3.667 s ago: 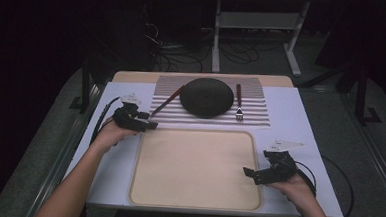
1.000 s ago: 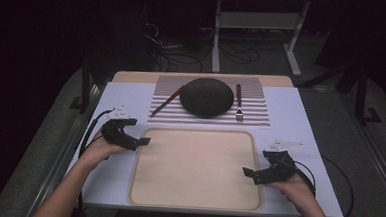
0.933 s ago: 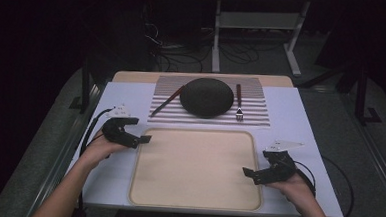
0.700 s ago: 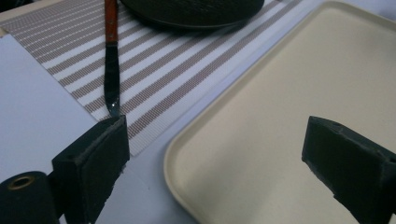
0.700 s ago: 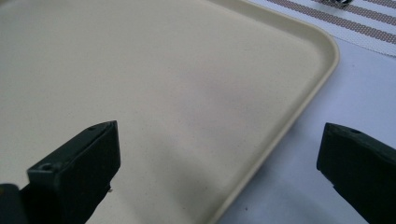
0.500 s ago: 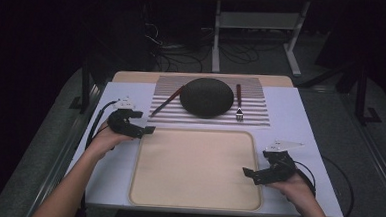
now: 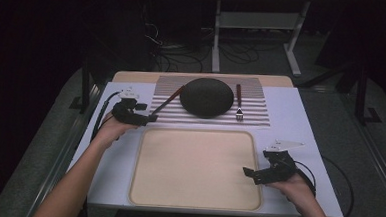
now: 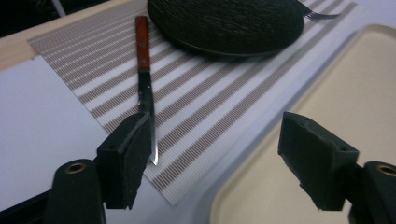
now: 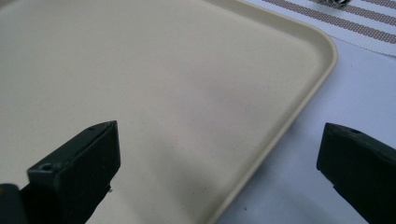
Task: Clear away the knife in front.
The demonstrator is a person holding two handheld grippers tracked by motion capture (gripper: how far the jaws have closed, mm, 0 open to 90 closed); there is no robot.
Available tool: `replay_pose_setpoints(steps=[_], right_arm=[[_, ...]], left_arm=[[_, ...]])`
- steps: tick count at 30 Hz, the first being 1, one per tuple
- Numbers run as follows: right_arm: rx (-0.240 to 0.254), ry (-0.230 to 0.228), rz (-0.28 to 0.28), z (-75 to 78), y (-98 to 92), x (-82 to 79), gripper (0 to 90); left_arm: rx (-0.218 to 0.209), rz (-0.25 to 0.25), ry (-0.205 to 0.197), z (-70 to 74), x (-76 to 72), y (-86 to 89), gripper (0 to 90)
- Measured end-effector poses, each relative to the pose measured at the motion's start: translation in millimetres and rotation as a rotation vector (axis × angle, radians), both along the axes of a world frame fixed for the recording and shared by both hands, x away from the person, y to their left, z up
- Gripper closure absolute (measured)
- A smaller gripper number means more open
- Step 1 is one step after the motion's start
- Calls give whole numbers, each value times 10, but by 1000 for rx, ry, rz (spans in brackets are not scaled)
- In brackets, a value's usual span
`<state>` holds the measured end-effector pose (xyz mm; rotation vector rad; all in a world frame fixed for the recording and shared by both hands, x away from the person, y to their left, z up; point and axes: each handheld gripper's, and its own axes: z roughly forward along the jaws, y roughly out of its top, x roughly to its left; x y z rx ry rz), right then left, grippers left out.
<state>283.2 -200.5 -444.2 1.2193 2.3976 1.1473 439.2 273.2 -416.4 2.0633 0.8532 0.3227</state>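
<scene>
A knife (image 8: 145,88) with a reddish wooden handle lies on a striped placemat (image 8: 210,102), left of a black dish (image 8: 229,21). My left gripper (image 8: 217,128) hovers over the mat's near left corner. It is open; its jaws have just been closing, and they press on nothing. The blade's tip lies just inside its left jaw. From above, the left gripper (image 7: 150,119) sits at the end of the knife (image 7: 169,99). My right gripper (image 9: 222,135) stands open over the right rim of a beige tray (image 9: 163,70).
A fork (image 7: 239,103) with a red handle lies right of the black dish (image 7: 206,96) on the placemat (image 7: 255,117). The beige tray (image 7: 193,168) has nothing on it. The right gripper (image 7: 250,174) rests near the table's front right. Cables trail off both table sides.
My left hand has moved away from me and slightly right, from beside the tray's far left corner to the knife's tip. The right hand has kept still.
</scene>
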Motion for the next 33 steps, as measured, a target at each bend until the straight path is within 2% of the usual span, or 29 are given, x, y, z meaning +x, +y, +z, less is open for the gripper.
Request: replay_pose_setpoints(steps=[10, 25, 33], right_arm=[[2, 1, 1, 0, -3, -1, 0], [10, 4, 7, 0, -7, 3, 0], [17, 7, 7, 1, -9, 2, 0]], left_arm=[[7, 25, 31, -18, 292, -69, 435], [19, 54, 77, -12, 702, -205, 561], [64, 53, 87, -49, 861, -336, 621]])
